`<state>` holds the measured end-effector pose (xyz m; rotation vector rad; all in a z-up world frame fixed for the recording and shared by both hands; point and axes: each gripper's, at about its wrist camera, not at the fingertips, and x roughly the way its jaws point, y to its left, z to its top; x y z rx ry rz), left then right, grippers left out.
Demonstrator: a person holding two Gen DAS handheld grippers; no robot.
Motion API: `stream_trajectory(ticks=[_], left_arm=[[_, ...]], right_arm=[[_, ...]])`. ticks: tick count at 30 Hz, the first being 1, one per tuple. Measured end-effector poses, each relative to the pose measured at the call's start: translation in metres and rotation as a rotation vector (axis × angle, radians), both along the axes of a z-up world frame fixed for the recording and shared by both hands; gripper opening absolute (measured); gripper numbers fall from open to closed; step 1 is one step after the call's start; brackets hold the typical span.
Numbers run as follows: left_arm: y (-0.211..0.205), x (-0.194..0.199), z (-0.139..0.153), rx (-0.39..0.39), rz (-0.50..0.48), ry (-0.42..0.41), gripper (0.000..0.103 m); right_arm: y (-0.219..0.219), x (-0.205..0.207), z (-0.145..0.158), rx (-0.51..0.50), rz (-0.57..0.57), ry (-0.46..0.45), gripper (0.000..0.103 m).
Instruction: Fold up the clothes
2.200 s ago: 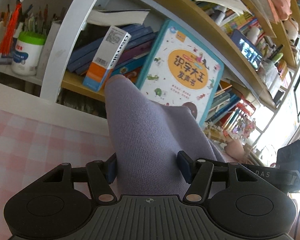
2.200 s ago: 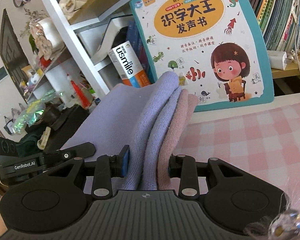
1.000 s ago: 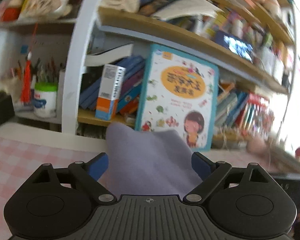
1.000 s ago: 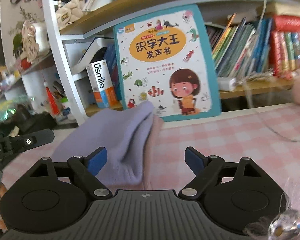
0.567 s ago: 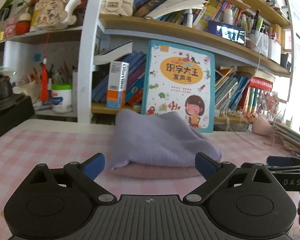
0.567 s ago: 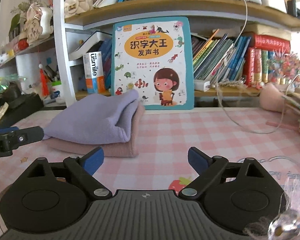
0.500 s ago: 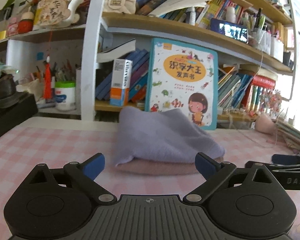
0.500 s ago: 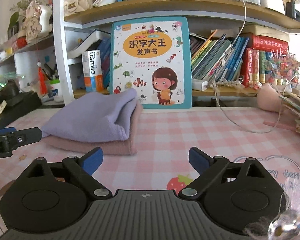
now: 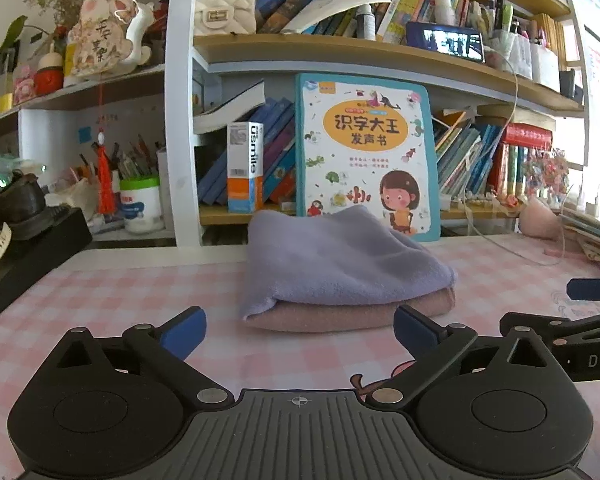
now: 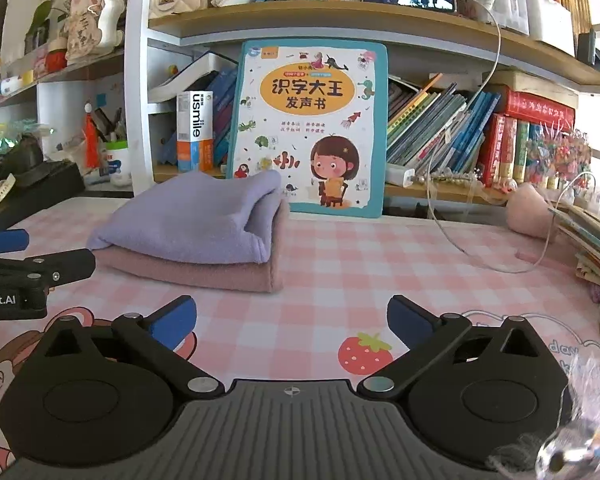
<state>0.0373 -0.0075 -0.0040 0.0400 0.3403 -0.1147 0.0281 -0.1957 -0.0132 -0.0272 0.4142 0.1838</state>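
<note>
I have let go and pulled back: my left claw (image 9: 300, 328) and right claw (image 10: 292, 318) both hang wide and empty over the pink checked counter (image 10: 380, 264). The folded stack sits before the picture book (image 10: 308, 128): one purple garment (image 9: 340, 264) on one pink garment (image 9: 340, 316), two in all. The folding looks finished to me.

A lavender garment (image 9: 340, 264) is lying on a dusty-pink one (image 9: 352, 312); the tabletop (image 10: 380, 264) is showing pink-and-white checks, and the far book (image 10: 308, 128) is wearing teal edges.
</note>
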Motion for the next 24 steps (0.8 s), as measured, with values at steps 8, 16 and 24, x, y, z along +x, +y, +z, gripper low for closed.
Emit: stream_trajectory(ticks=[8,16,24], left_arm=[[-0.003,0.0004,-0.0007,0.022,0.013,0.004,0.103],[-0.0043,0.0025,-0.0005,0.034,0.019,0.015,0.103],[-0.0038,0.0023,-0.001,0.029,-0.004,0.016,0.103]], right_arm=[[0.0027,0.0068,-0.0027,-0.021,-0.012,0.045,0.103],[-0.0003,0.0042,-0.0021,-0.005,-0.019,0.03,0.103],[-0.0052,0.0063,-0.002,0.022,-0.016,0.04,0.103]])
